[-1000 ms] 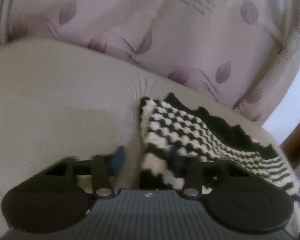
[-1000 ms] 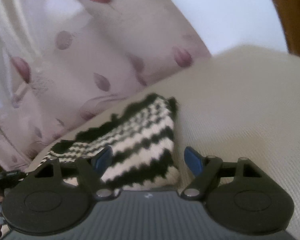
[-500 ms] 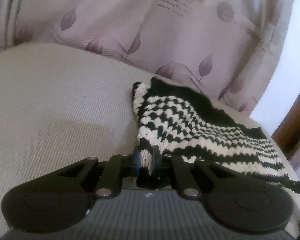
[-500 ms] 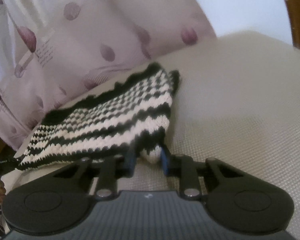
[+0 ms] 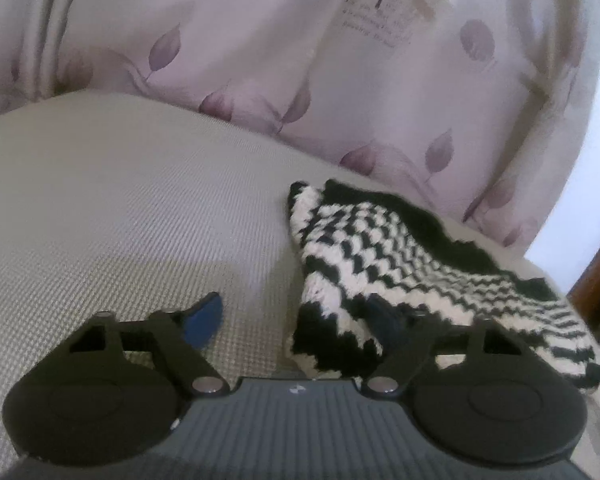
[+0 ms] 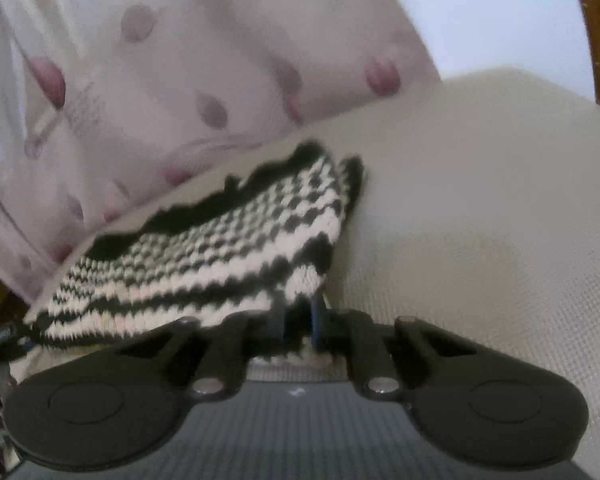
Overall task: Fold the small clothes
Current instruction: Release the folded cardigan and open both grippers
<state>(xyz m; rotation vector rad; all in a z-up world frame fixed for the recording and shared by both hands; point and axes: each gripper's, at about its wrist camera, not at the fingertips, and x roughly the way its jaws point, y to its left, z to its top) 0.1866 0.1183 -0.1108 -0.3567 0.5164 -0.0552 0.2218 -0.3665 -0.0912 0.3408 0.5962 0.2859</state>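
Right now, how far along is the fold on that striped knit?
Done: nothing conclusive; the black-and-white knit garment lies roughly flat on the beige cushion. In hand: the right claw is shut on its near corner; the left claw is opening, its corner between the fingers unpinched. Left: regrip, then the fold itself.

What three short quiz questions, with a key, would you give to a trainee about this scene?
1. True or false: the right tool is shut on a corner of the knit.
2. The knit lies on: A) a beige cushion; B) a wooden floor; C) a metal tray.
3. What shapes are printed on the curtain behind the cushion?

Key: 1 true; 2 A; 3 leaves.
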